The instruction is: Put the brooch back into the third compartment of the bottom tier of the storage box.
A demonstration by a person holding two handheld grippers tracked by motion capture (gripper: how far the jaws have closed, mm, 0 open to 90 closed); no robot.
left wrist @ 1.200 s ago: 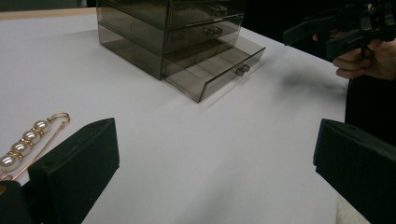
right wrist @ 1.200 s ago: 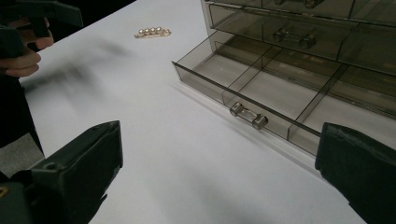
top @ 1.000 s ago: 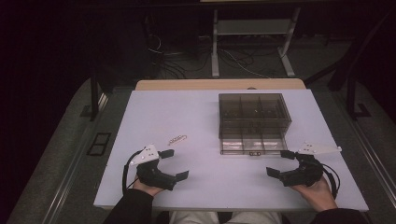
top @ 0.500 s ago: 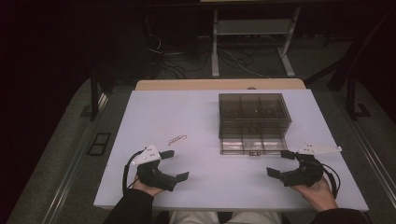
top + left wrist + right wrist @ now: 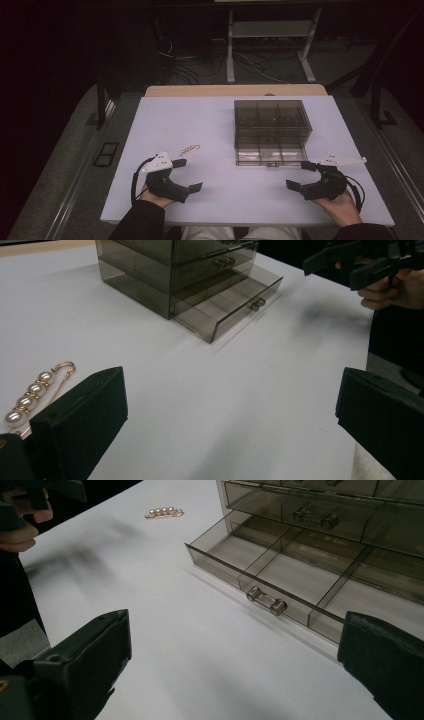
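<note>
High view: smoked-plastic drawer box (image 5: 272, 127) standing right of centre on the white surface (image 5: 210, 125), bottom drawer (image 5: 271, 157) pulled out toward the near edge; contents hard to make out through the dark plastic. Pearl brooch (image 5: 190, 148) lying left of the box, well apart from it, tiny here. Left gripper (image 5: 190, 175) near-left of the box, just beside the brooch, jaws spread wide and empty. Right gripper (image 5: 298, 175) near-right of the box, jaws likewise apart, gripping nothing.

Left gripper view: brooch as a gold pin with four pearls in a row, partly cut off behind the near jaw.

Right gripper view: pulled-out drawer split into three compartments, each bare; upper drawers cropped at the top edge.
</note>
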